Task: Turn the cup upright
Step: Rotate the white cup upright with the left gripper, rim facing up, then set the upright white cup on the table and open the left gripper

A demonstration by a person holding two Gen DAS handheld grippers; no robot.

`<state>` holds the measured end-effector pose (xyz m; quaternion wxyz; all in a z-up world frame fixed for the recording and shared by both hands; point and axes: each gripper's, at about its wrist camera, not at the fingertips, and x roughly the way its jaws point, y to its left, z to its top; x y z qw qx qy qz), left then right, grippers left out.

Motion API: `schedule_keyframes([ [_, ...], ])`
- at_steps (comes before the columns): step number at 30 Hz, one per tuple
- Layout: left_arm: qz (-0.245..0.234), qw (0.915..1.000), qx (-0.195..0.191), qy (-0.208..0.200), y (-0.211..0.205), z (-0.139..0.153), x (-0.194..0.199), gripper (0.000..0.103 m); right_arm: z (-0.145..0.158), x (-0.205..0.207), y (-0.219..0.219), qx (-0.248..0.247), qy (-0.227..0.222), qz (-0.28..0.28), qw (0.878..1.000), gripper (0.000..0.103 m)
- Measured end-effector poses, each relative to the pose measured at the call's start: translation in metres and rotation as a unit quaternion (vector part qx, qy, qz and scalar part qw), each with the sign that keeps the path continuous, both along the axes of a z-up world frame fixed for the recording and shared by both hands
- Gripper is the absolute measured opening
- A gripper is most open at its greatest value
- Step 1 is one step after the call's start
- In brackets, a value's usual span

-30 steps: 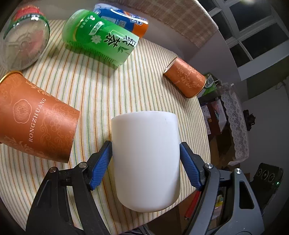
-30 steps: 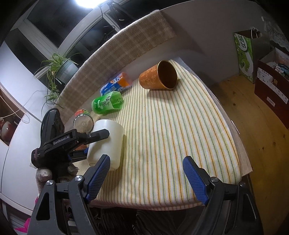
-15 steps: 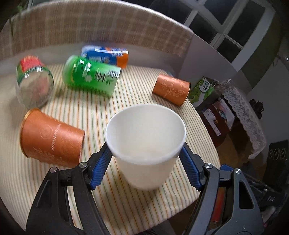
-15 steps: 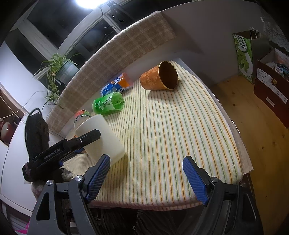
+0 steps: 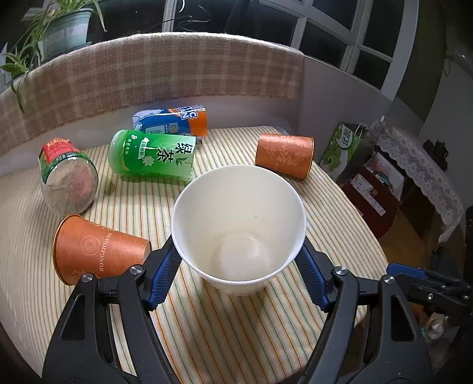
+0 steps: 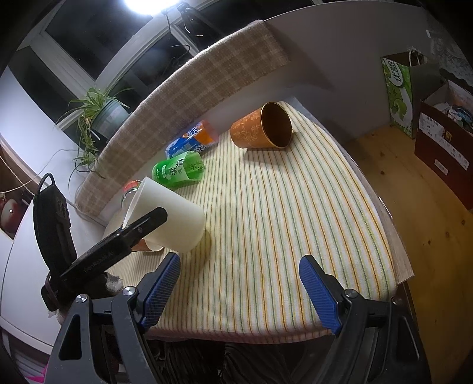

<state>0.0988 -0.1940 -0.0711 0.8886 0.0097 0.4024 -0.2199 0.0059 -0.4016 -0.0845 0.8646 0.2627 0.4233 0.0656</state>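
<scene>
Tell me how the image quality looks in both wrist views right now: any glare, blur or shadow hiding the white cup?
Left wrist view: evenly lit and sharp; white cup in the left gripper clear down to its bottom, edges bent by fisheye. Right wrist view: strong lamp glare at top, dark corners; the cup's shadow falls on the striped cloth; cup readable.

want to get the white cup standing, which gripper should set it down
Left. The left gripper already clamps the white paper cup, tilted with its mouth toward the camera above the striped tablecloth. The right gripper hangs open and empty at the table's edge.
</scene>
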Motion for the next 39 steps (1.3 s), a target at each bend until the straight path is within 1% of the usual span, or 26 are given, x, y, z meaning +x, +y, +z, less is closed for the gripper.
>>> schedule_keyframes([
  [14, -0.012, 0.9998, 0.013, -0.002, -0.012, -0.009, 0.000, 0.076, 0.003, -0.003, -0.003, -0.002, -0.003, -0.006, 1.000, 0.085],
  [23, -0.021, 0.9997, 0.010, -0.002, -0.015, -0.008, -0.002, 0.076, 0.002, -0.003, -0.004, -0.002, -0.003, -0.006, 1.000, 0.085],
  [29, -0.029, 0.9995, 0.002, 0.009, -0.015, -0.011, -0.002, 0.078, 0.004, -0.005, -0.003, -0.004, -0.006, -0.006, 1.000, 0.085],
  [33, -0.031, 0.9993, -0.007, 0.017, -0.013, -0.013, -0.004, 0.085, 0.005, -0.005, -0.002, -0.007, -0.008, -0.007, 1.000, 0.085],
  [39, -0.030, 0.9991, -0.011, 0.027, -0.004, -0.017, -0.010, 0.086, 0.010, -0.007, 0.003, -0.016, -0.017, -0.007, 1.000, 0.085],
])
